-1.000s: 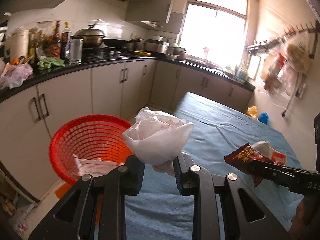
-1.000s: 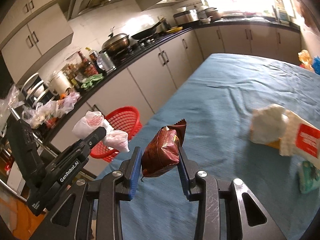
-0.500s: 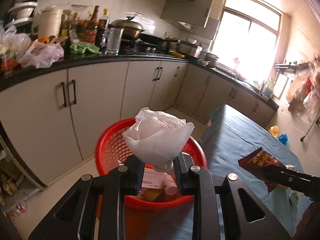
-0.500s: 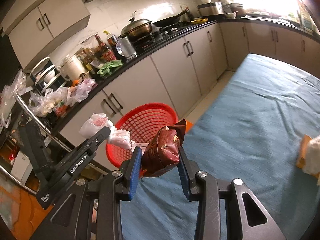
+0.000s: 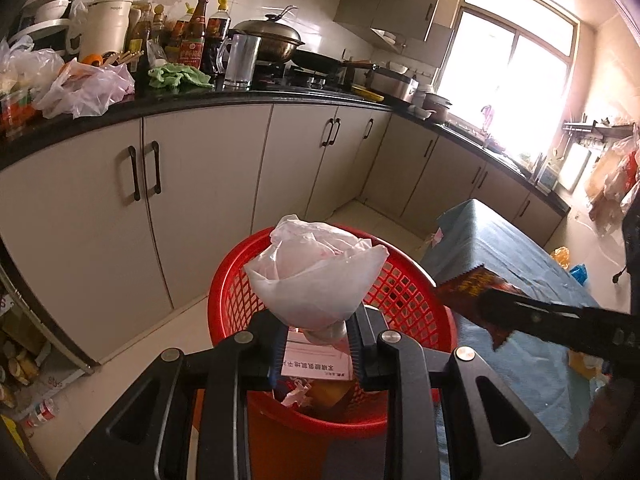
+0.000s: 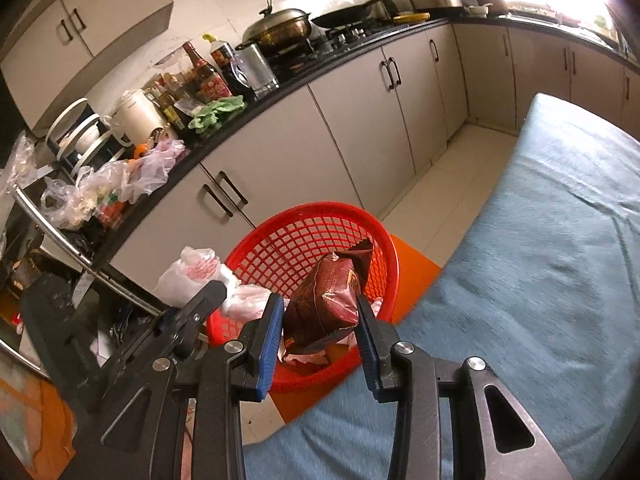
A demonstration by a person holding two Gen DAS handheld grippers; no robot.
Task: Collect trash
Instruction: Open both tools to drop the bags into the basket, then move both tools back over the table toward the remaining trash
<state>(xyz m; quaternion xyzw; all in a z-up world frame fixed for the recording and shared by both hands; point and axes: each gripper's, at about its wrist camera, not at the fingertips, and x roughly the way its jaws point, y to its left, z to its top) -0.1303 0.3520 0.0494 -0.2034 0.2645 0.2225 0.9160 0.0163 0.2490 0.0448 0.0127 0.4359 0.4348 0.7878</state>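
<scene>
While you hover over red basket (image 5: 404, 292), left claw (image 5: 316, 344) stays clamped on white plastic bag (image 5: 316, 276), bulging at 12 o'clock; right claw (image 6: 318, 328) clamped on brown snack packet (image 6: 326, 300).

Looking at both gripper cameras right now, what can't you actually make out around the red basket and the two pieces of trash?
- Red basket contents, left wrist view: mostly hidden behind the white plastic bag and left gripper.
- Brown snack wrapper print, right wrist view: too small to read.
- Right gripper, left wrist view: cut off by the right edge.
- Blue table near side, right wrist view: motion-blurred.
</scene>
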